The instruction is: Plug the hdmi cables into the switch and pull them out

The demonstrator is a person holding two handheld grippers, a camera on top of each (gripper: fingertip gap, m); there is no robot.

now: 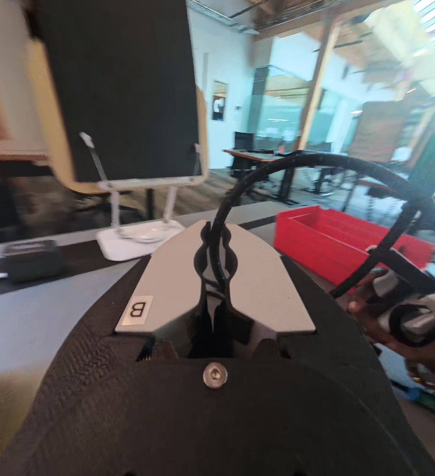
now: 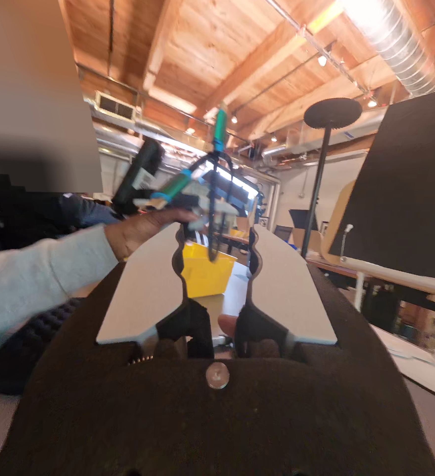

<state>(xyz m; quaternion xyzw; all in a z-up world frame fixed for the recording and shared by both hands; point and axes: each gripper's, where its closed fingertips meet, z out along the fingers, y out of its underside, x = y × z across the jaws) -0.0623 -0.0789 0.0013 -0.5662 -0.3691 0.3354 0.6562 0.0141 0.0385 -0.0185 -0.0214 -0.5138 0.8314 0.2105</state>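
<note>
My left gripper (image 1: 215,228) is shut on a black HDMI cable (image 1: 217,260). The cable rises from between the grey fingers and loops over to the right, down toward a hand (image 1: 366,306) that holds the other gripper. My right gripper (image 2: 216,229) is open and empty, tilted up toward the ceiling. Beyond its fingers the right wrist view shows the left gripper (image 2: 198,203) in a hand (image 2: 144,226), with the black cable (image 2: 212,237) hanging from it. A dark blurred box (image 1: 28,260) lies on the table at the left; I cannot tell whether it is the switch.
A red bin (image 1: 340,242) sits on the grey table (image 1: 30,322) at the right. A yellow bin (image 2: 206,273) stands ahead of the right gripper. A black panel (image 1: 123,90) on a white stand (image 1: 139,239) stands behind. A grey-sleeved arm (image 2: 30,278) crosses at the left.
</note>
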